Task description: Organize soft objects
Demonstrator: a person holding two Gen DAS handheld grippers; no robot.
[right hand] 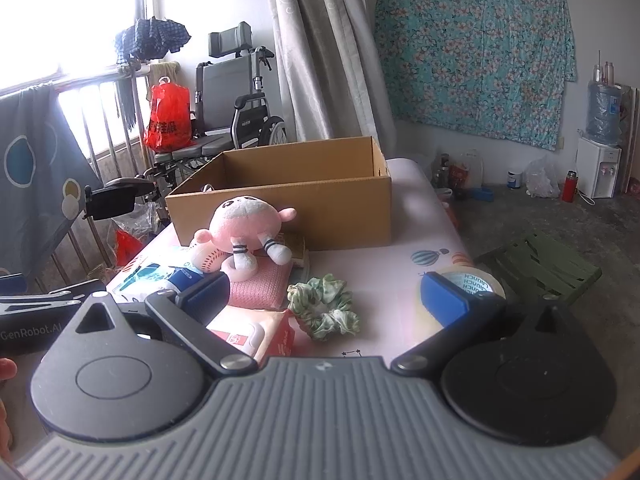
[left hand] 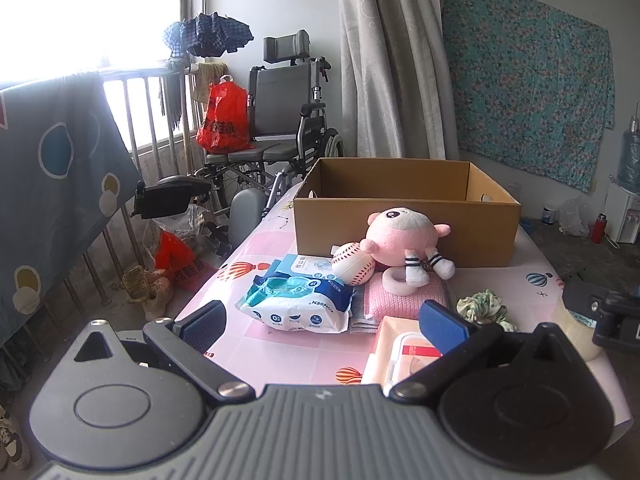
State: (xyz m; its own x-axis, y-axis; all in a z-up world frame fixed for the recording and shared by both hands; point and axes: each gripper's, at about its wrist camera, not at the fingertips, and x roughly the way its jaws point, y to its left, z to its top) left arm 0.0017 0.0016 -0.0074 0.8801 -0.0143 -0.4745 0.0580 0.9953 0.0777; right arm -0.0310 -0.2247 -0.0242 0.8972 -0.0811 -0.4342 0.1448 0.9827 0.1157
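A lived-in room with a bright barred window surrounds a table under a pink cloth printed with hot-air balloons. Going left to right, a dark patterned sheet hangs over the railing, a wheelchair holds a red plastic bag, pale curtains hang behind it, a teal floral cloth covers the wall, and a water dispenser stands at the far right. On the table, a blue-and-white wipes pack lies at the left, touching a soft baseball; a pink plush toy sits on a folded pink cloth against the front wall of an open cardboard box. A green scrunchie lies near the table's middle, apart from a roll of tape at the right edge, and a pink tissue pack lies nearest the cameras. The left gripper and right gripper both hover above the table with jaws spread wide, holding nothing.
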